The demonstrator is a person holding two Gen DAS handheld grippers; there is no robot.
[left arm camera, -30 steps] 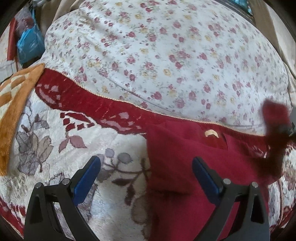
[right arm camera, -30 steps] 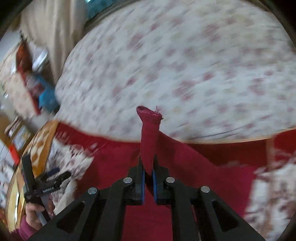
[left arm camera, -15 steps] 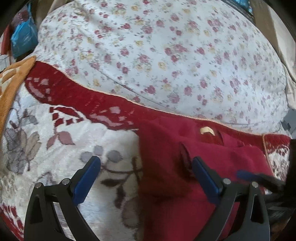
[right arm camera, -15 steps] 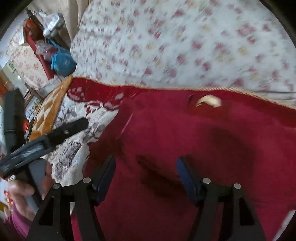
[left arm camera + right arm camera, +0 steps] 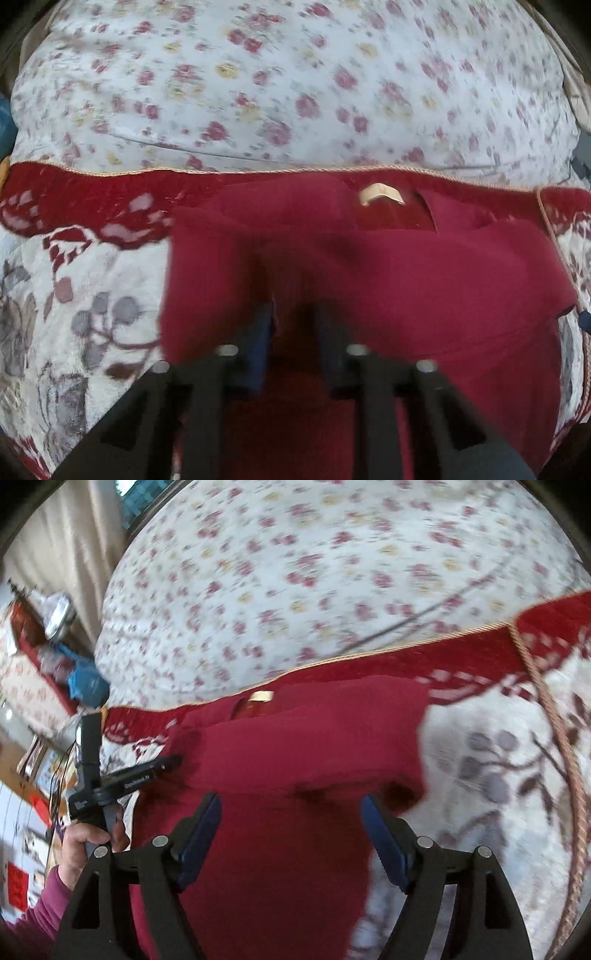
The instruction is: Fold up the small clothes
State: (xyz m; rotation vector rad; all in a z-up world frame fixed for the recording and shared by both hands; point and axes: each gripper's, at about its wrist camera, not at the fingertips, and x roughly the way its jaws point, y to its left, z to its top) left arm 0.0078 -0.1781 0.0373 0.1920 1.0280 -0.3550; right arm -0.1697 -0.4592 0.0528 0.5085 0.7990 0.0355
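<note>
A dark red knitted garment (image 5: 369, 280) lies on a white and red flowered blanket (image 5: 74, 280), with a beige neck label (image 5: 380, 194) at its far edge. A sleeve lies folded across its body. My left gripper (image 5: 291, 325) sits over the garment's near left part, its jaws narrowed with a ridge of red fabric between them; the view is blurred. My right gripper (image 5: 291, 834) is open and empty above the garment (image 5: 295, 753). The left gripper (image 5: 122, 775) shows in the right wrist view at the garment's left edge.
A white quilt with small red flowers (image 5: 295, 81) covers the bed beyond the blanket. A gold cord (image 5: 554, 720) edges the blanket on the right. A beige curtain (image 5: 62, 542), a blue bag (image 5: 86, 681) and clutter lie off the bed's left side.
My right gripper let go of the sleeve, which now lies across the garment, and drew back open. My left gripper moved right over the garment and its jaws closed in on the fabric.
</note>
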